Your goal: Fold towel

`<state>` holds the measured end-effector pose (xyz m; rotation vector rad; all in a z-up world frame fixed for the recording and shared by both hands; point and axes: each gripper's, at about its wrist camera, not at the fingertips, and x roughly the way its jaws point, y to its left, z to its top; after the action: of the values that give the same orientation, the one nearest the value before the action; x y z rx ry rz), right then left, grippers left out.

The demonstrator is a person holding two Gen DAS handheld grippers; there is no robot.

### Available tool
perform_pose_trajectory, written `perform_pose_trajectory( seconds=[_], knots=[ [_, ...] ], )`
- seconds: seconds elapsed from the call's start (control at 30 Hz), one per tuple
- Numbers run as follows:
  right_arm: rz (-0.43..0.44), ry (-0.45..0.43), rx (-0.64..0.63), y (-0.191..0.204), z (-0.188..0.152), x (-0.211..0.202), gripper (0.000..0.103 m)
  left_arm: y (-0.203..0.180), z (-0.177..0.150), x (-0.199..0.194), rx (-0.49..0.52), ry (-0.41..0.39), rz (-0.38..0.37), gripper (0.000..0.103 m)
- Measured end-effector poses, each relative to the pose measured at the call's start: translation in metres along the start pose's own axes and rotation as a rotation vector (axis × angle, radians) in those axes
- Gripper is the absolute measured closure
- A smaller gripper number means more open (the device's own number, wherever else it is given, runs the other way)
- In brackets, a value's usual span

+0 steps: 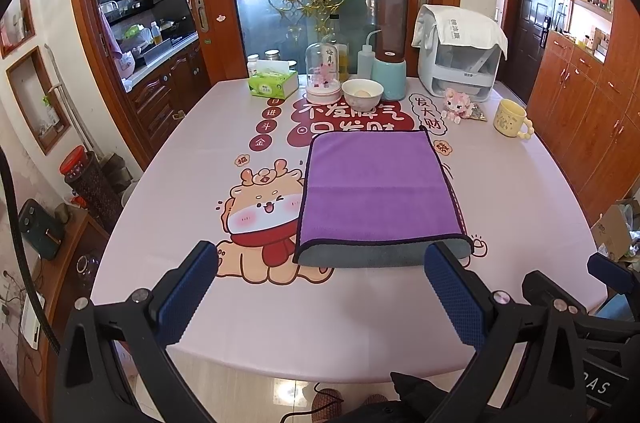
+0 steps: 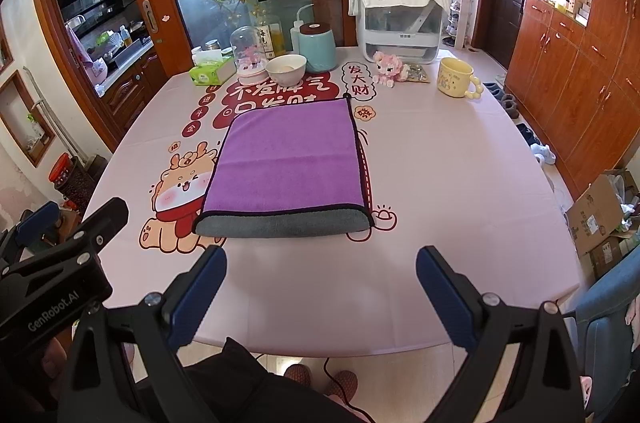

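A purple towel [image 1: 372,187] with a grey underside lies folded flat on the pink printed tablecloth [image 1: 200,163], its grey fold edge toward me. It also shows in the right wrist view [image 2: 288,163]. My left gripper [image 1: 320,259] is open and empty, held above the table's near edge just in front of the towel's fold. My right gripper [image 2: 320,263] is open and empty, a little short of the towel's near edge. The right gripper shows at the right edge of the left wrist view [image 1: 592,287]; the left gripper shows at the left of the right wrist view [image 2: 60,243].
At the table's far side stand a green tissue box [image 1: 273,83], a glass dome ornament [image 1: 323,73], a white bowl [image 1: 362,94], a teal container [image 1: 389,74], a white appliance [image 1: 460,55], a pink toy [image 1: 458,103] and a yellow mug [image 1: 511,119]. Cardboard boxes [image 2: 600,215] sit on the floor right.
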<state>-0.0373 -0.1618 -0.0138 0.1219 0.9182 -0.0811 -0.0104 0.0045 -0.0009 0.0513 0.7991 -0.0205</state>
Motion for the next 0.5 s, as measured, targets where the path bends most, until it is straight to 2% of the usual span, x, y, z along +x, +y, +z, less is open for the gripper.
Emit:
perform_pose_trajectory(
  seconds=[0.5],
  knots=[
    [-0.007,0.006,0.022,-0.0044,-0.0057,0.0005,0.007,-0.0019,-0.0001,-0.0038,0.003,0.002,-0.006,0.001]
  ],
)
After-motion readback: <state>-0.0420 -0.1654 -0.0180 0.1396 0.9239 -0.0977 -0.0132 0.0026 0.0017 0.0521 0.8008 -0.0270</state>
